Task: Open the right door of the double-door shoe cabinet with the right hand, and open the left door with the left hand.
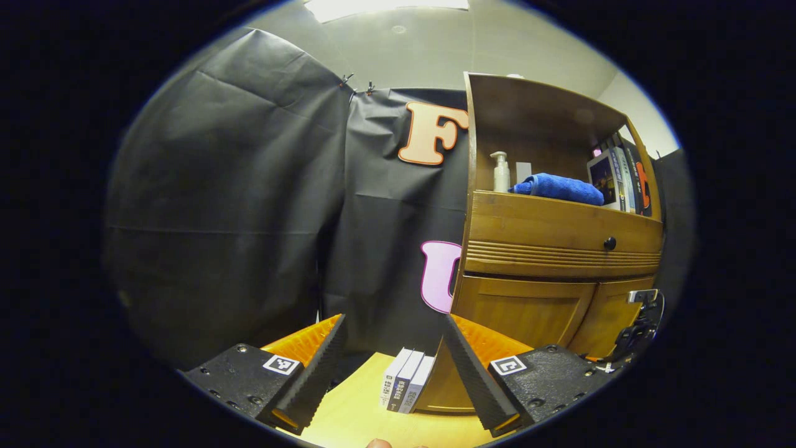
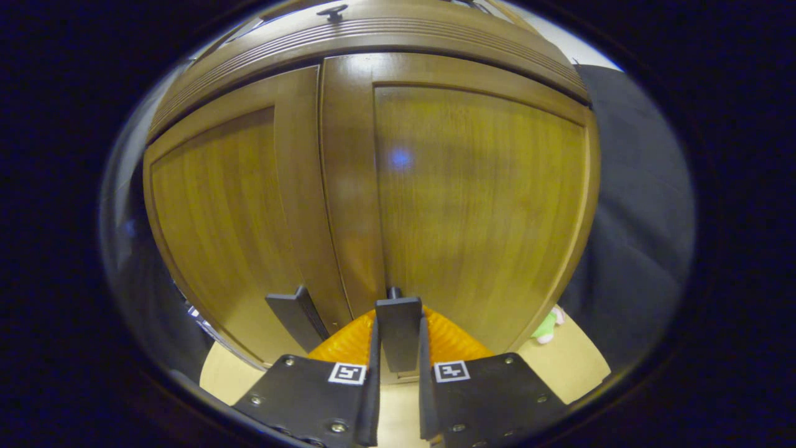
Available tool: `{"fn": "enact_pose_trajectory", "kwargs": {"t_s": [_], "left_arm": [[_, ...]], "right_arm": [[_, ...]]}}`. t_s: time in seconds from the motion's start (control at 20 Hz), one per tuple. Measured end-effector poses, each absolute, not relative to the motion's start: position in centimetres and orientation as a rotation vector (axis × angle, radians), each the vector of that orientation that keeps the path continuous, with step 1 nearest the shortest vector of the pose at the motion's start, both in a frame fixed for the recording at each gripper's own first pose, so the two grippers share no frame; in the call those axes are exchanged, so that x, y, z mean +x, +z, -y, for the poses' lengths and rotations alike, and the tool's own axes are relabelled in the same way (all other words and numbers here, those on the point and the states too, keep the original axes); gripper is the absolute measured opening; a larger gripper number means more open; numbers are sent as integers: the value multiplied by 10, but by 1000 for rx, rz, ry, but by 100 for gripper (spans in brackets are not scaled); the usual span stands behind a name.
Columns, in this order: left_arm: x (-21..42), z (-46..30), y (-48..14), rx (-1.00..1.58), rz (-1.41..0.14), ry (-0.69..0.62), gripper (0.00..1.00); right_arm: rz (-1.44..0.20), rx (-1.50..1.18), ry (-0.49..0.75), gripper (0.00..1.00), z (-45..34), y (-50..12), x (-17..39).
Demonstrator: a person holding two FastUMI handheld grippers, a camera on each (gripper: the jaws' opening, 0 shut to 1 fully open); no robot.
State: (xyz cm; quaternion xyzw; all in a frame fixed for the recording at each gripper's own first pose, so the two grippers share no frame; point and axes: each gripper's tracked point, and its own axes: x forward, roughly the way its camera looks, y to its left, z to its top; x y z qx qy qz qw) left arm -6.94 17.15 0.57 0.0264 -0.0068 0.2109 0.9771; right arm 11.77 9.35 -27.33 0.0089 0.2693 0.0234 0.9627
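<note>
left gripper view: left gripper point(image 1: 393, 348) fingers spread wide, holding nothing, off the left side of the shoe cabinet point(image 1: 559, 249); small books point(image 1: 407, 379) upright on the floor between | right gripper view: right gripper point(image 2: 398, 339) clamped on right door handle point(image 2: 398, 330); right door point(image 2: 460, 199) and left door point(image 2: 230, 218) both closed

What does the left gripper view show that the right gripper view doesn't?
Left gripper view: the open left gripper, a shelf with a pump bottle, blue towel and books, plus small boxes below. Right gripper view: the right gripper shut on the right door's handle, the left door's handle, a green toy. Both: the wooden cabinet's drawer knob and two closed doors.
</note>
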Motion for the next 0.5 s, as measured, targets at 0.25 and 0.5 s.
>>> {"fn": "enact_pose_trajectory", "kwargs": {"t_s": [0.25, 0.5], "left_arm": [[-63, -162, 3, 59, 8, 377, 92], [-52, -142, -6, 37, -11, 302, 92]], "right_arm": [[-509, 42, -15, 25, -78, -267, 88], [-513, 54, -28, 25, -62, -261, 61]]}}
